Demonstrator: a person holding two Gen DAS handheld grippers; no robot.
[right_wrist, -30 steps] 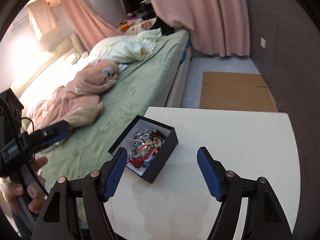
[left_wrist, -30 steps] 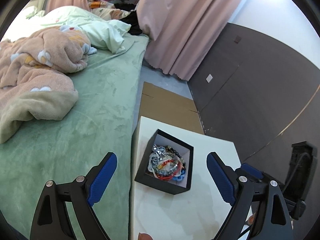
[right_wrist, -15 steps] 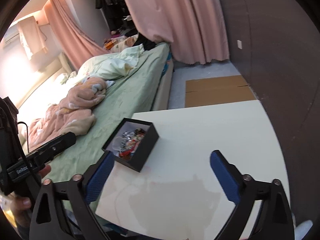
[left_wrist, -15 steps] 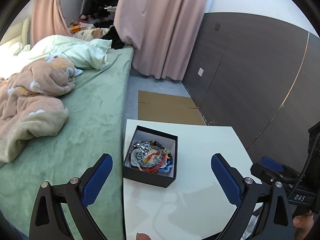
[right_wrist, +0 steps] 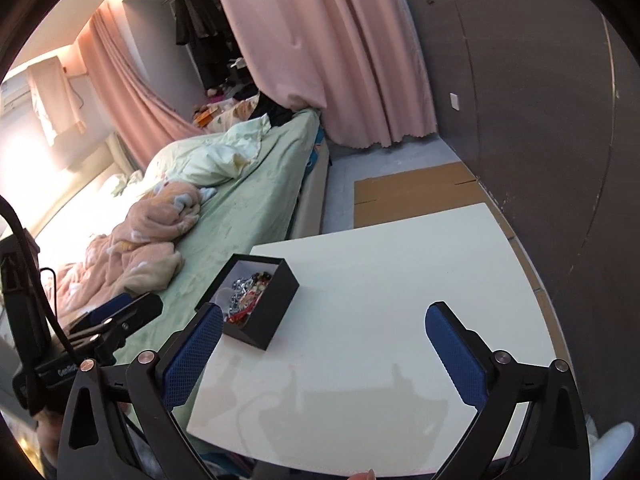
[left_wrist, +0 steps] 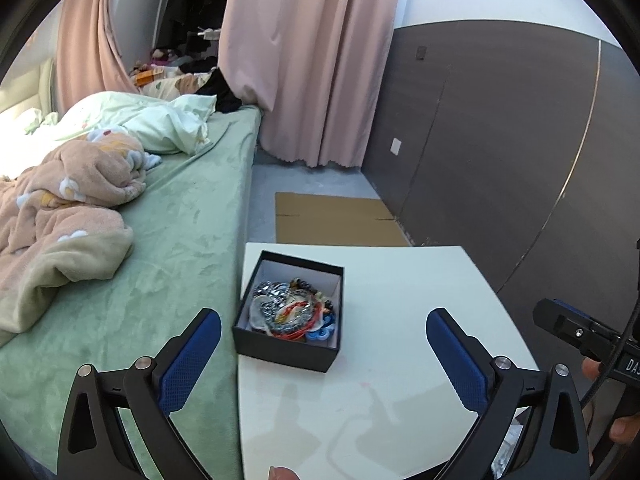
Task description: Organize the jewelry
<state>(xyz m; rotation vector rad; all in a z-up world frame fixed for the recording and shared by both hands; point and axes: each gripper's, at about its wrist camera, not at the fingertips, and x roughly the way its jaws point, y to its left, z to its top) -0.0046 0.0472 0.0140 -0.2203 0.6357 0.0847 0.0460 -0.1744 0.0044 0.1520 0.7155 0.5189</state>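
Left claw: fingers spread wide apart, nothing between them. Right claw: fingers likewise spread wide, nothing held. Both hover above the near part of the white table, clear of its surface.

Task item: a black open box sits on the table at the edge nearest the green bed. Inside lies the jewelry, a tangled heap of silver chain, dark beads, red cord and a blue piece. No piece can be seen on the bare tabletop in either view. The heap is jumbled, so individual pieces cannot be told apart with confidence.

Key relation: from the left claw, the box lies ahead and slightly left of centre, close beyond the left fingertip. From the right claw, the box lies ahead and well to the left, just past its left fingertip, with open table in front of the right finger. The left claw is judged the nearer and better lined up. The box is near square, its slightly longer side running away from the left claw.

Assessment: the scene fits either jewelry awaiting sorting out of the box or jewelry gathered into it; the pictures do not settle which.

Risk: tangled chains may lift together.
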